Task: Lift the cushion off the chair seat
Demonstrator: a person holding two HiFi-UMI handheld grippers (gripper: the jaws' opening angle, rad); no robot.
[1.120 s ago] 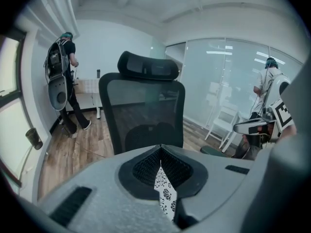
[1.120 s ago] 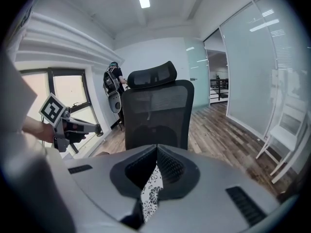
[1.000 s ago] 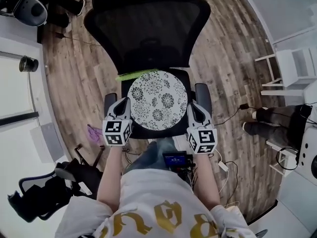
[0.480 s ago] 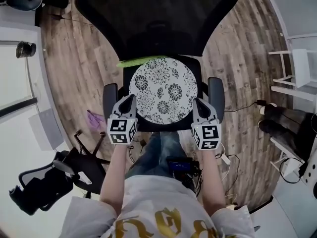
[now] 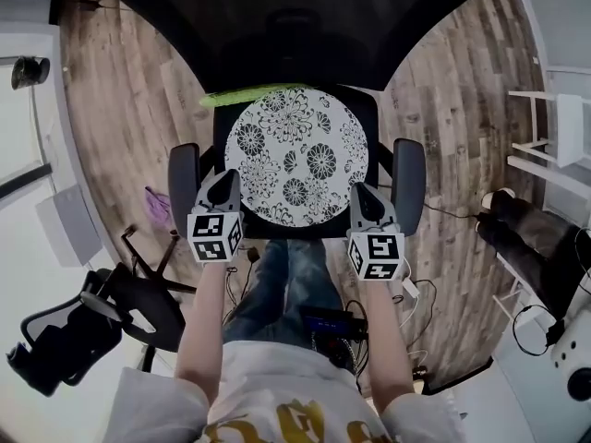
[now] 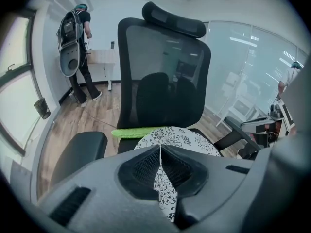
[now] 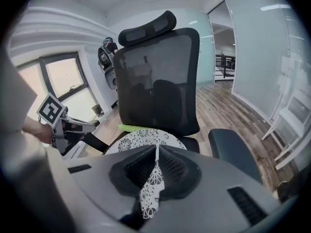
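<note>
On the chair [image 5: 295, 35] seat [image 5: 366, 101]: cushion [image 5: 295, 160] lies flat. It's round, white with a black flower print, and covers most of the seat. Black seat shows only at the corners.

A green strip [image 5: 245, 95] sits just behind the cushion, at the foot of the mesh back [image 5: 277, 7]. Can't tell whether it touches the rim.

Left claw [image 5: 224, 175]: tip at the cushion's front-left rim, just inside the left armrest [image 5: 183, 178]. Jaws pressed together, nothing pinched. Its own view shows a thin slit between the pads with flower print visible behind it.

Right claw [image 5: 360, 190]: mirror position, tip at the front-right rim, just inside the right armrest [image 5: 409, 178]. Jaws also pressed together and empty, with the same slit and print behind.

No view settles whether either tip actually touches the cushion. Both claws angle down toward it from the front.

Marker cubes [image 5: 215, 236] face up at the rear of each claw, with forearms running back to the person. The person's legs [image 5: 277, 280] stand right at the seat's front edge.

Surroundings:
- Wood floor [image 5: 120, 118].
- Second black chair [image 5: 74, 335] at lower left.
- Purple item [image 5: 157, 206] on the floor, left of the armrest.
- Cables [image 5: 434, 215] on the right.
- White rack [image 5: 554, 127] at far right, with someone's legs [image 5: 526, 247] near it.
- Left gripper view shows another person [image 6: 80, 52] standing well behind the chair, by the window wall.
</note>
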